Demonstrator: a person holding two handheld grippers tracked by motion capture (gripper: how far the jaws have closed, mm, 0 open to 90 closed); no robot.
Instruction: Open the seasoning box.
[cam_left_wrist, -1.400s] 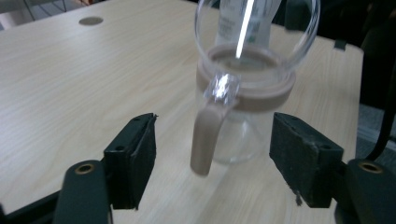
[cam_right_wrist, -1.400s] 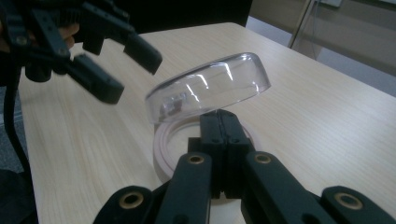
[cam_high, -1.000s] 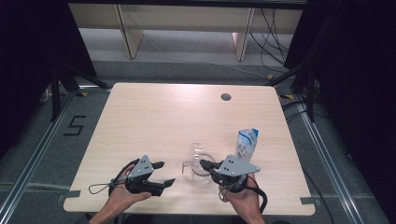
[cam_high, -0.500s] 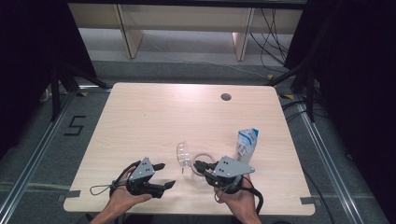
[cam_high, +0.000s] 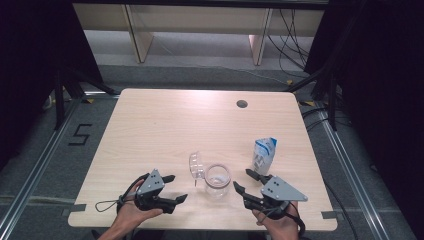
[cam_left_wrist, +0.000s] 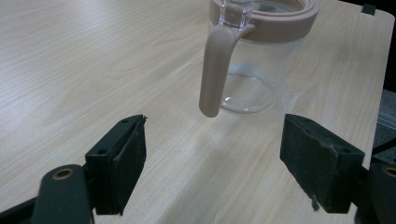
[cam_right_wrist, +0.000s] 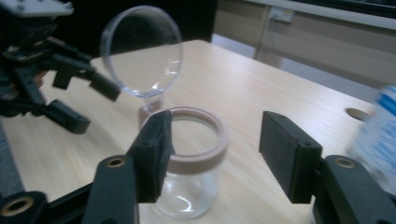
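Left claw (cam_high: 174, 188): held in our left hand (cam_high: 131, 214) at the near edge, jaws pointing toward the middle and standing wide apart, nothing between the pads (cam_left_wrist: 126, 161). Cable loops out to its left.

Right claw (cam_high: 246, 181): held in our right hand (cam_high: 276, 222) at the near edge, grey three-cornered plate on top, jaws pointing up and left. Its jaws have just been opening; they now stand apart, gripping nothing.

Black grippers (cam_high: 174, 189), grey triangular plates, trailing cables
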